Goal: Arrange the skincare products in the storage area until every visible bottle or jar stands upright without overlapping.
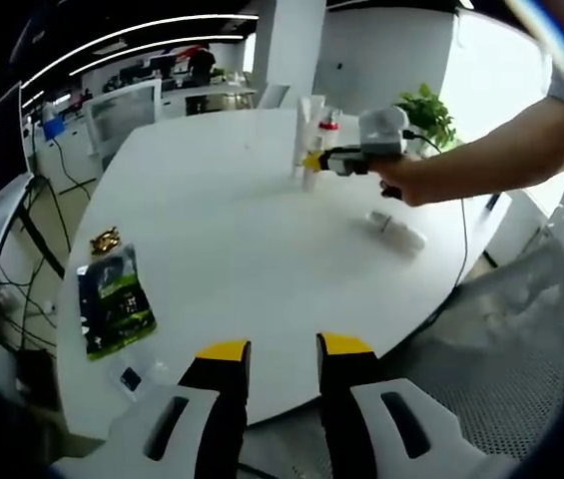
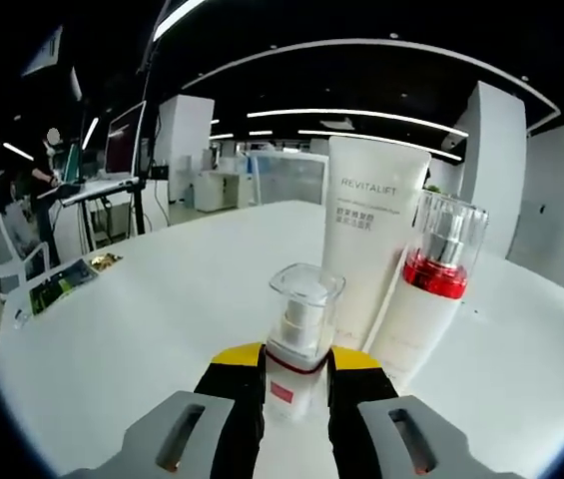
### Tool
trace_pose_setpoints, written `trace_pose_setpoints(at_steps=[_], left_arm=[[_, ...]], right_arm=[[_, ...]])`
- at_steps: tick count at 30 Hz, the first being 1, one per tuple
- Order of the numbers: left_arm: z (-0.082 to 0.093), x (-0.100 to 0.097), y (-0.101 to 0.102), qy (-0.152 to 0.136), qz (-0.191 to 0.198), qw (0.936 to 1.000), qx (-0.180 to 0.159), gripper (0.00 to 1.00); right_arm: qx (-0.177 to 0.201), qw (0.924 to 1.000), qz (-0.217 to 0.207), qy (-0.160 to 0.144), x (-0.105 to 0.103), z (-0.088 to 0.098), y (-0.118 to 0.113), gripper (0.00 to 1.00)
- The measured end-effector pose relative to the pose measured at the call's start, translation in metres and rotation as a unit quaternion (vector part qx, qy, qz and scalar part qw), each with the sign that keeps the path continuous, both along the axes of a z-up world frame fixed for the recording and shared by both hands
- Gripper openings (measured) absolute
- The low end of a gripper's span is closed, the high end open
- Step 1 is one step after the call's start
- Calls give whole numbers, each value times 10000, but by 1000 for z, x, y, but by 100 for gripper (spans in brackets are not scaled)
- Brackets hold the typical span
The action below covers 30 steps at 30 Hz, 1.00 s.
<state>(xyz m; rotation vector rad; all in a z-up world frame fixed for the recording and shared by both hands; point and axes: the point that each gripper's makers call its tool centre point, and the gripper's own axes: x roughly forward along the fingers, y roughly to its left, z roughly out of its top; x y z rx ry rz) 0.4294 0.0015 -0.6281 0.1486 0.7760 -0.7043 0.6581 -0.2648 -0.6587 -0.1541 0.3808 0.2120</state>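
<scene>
Right gripper (image 2: 295,371): jaws closed on small clear-capped bottle (image 2: 297,334), upright on white bench (image 2: 142,329), just in front of REVITALIFT tube (image 2: 369,239) and red-collared pump bottle (image 2: 429,299), both upright, side by side. Left gripper (image 1: 283,351): jaws slightly apart, nothing held, over near bench edge. One white bottle (image 1: 397,230) lying flat nr right-hand edge, apart from the group.

Green packet (image 1: 115,299), gold trinket (image 1: 105,239), potted plant (image 1: 429,115).
</scene>
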Motion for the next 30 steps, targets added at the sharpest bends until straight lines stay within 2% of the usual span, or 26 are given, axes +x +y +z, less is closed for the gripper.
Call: trace_pose_setpoints(at_steps=[5, 15, 20, 27, 30], left_arm=[[1, 1, 0, -27, 12, 10000, -18, 23], [1, 0, 1, -10, 29, 10000, -33, 21], [1, 0, 0, -9, 29, 10000, -40, 21], [1, 0, 0, 18, 29, 10000, -45, 20], [1, 0, 0, 20, 34, 10000, -50, 20]], right_arm=[[-145, 9999, -14, 35, 4, -1, -5, 17], [-14, 9997, -51, 250, 1, -4, -3, 21], [87, 9993, -74, 348, -5, -6, -2, 16], [171, 9989, -174, 389, -5, -4, -3, 16], [85, 9990, -137, 412, -2, -4, -4, 16]])
